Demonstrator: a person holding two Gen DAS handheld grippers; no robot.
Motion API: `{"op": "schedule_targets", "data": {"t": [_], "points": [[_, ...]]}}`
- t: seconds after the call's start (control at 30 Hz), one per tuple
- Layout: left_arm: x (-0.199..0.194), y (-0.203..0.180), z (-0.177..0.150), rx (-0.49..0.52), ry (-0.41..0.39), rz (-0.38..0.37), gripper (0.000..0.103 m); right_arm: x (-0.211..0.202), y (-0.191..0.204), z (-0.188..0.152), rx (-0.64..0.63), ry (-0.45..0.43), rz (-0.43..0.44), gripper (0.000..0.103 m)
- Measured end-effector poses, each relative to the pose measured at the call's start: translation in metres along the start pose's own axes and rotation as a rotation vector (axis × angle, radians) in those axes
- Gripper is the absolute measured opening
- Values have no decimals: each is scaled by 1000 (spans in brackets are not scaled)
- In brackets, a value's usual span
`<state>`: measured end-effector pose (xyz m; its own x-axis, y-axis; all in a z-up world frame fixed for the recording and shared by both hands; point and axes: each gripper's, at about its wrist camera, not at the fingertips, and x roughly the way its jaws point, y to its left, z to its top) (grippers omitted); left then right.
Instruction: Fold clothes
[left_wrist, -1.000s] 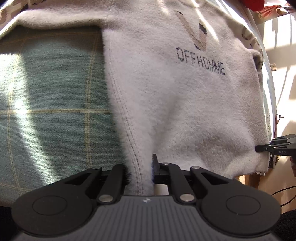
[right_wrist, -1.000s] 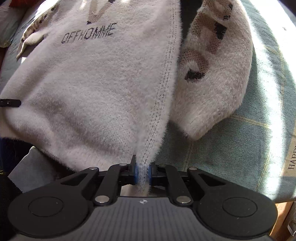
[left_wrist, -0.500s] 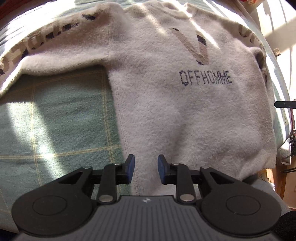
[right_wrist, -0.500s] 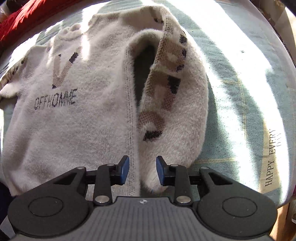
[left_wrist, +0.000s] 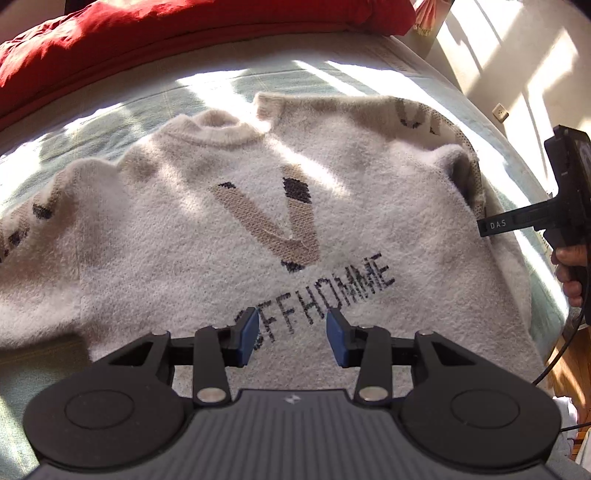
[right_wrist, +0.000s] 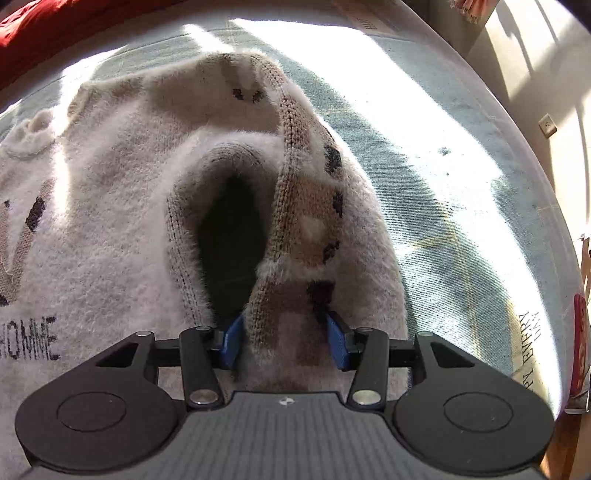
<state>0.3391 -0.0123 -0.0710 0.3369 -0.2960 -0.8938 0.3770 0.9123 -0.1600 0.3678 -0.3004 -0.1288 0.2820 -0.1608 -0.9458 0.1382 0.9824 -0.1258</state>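
The left gripper (left_wrist: 291, 334) is hovering with its blue pads spread apart over the lower chest of the sweater (left_wrist: 229, 236), gripping nothing; its left pad is covering the first letter of the dark lettering (left_wrist: 325, 291). The right gripper (right_wrist: 282, 341) is also standing apart, its fingers sitting either side of the folded-in patterned sleeve (right_wrist: 306, 221) without closing on it. Whether the pads are touching the knit is hard to tell. The sweater is lying face up on the pale green bed cover (right_wrist: 461, 177), the other sleeve running out of frame at the left. Beside the sleeve, a dark gap (right_wrist: 232, 240) is opening between sleeve and body. A red quilt (left_wrist: 177, 40) is lying beyond. A hand (left_wrist: 570, 273) is holding the right gripper's handle.
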Motion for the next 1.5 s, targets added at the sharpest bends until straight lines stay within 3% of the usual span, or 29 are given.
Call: {"op": "schedule_targets", "data": {"t": [0.07,0.17,0.2,0.33,0.57,0.73,1.37,1.5], "points": [[2,-4,1,-2,-6,-15,43,-3,-2,-2,-43,-15,-6,49],[5,-4,0,-9,6,-25,44,-7,-13,-1,-78,-11,17,16],[6,-4,0,-10,12,-24,44,-10,-18,2,-84,-6,27,12],[7,0,0,-9,29,-13,44,-25,-38,12,-96,-20,25,10],[14,0,9,-9,35,-8,44,-33,-78,45,-166,-67,-106,9],[21,-4,18,4,33,-16,45,-19,-105,75,-205,-95,-216,9],[50,-17,38,72,39,-43,44,52,-146,162,-234,-112,-395,9],[56,-20,41,61,40,-53,44,44,-175,157,-74,-110,-284,14]]}}
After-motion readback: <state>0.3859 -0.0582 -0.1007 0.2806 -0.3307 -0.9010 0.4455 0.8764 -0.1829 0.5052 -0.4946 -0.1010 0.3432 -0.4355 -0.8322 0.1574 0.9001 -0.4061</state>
